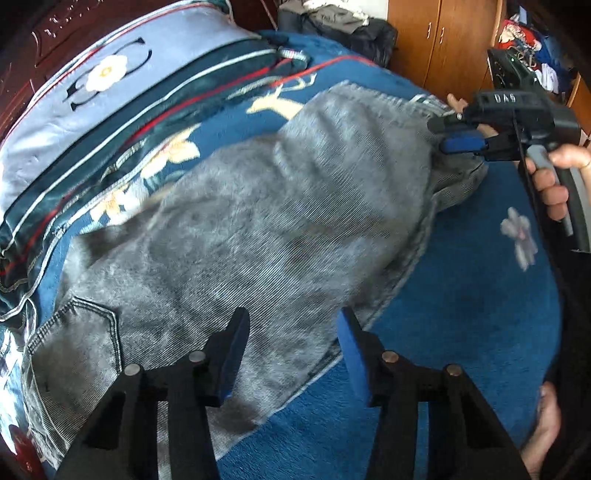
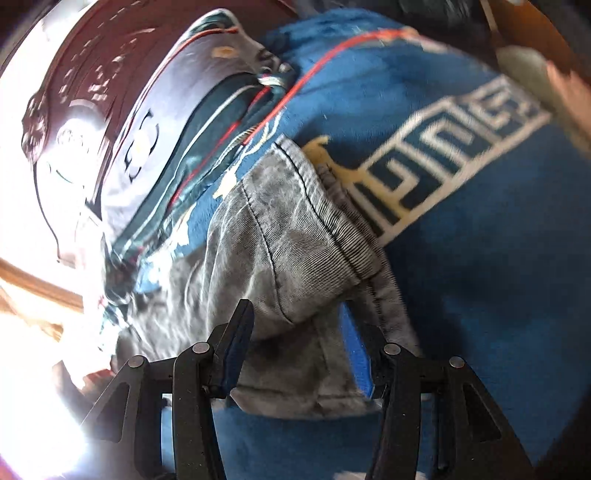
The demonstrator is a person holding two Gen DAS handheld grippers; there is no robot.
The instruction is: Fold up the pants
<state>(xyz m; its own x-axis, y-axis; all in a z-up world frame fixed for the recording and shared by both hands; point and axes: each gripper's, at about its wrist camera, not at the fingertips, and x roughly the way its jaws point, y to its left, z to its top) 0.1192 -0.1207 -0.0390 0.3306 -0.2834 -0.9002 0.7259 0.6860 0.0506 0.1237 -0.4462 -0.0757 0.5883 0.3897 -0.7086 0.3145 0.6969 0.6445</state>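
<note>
pants [image 1: 258, 229], grey corduroy-looking, lie spread across the blue blanket [image 1: 461, 295] on the bed, fuzzy lining side up over most of the length; a stitched pocket [image 1: 74, 339] shows near my left tool. left gripper [image 1: 293, 354] hangs over the near edge of the cloth, jaws partly apart, nothing pinched that i can see. right gripper [image 2: 295, 347] sits with a cuffed end of the pants [image 2: 295, 229] between its jaws; whether the pads press on it i cannot tell, blur is heavy. in the left view that same tool [image 1: 465, 142], held by a hand [image 1: 557, 177], noses into the far end of the fabric.

around: folded quilt [image 1: 110, 92] with a flower patch along the far side, touching the pants' upper edge. wooden cupboard [image 1: 443, 37] and a heap of clothes [image 1: 332, 22] beyond the bed. a bare foot [image 1: 546, 424] at the near right. open blue blanket to the right of the pants gives room.
</note>
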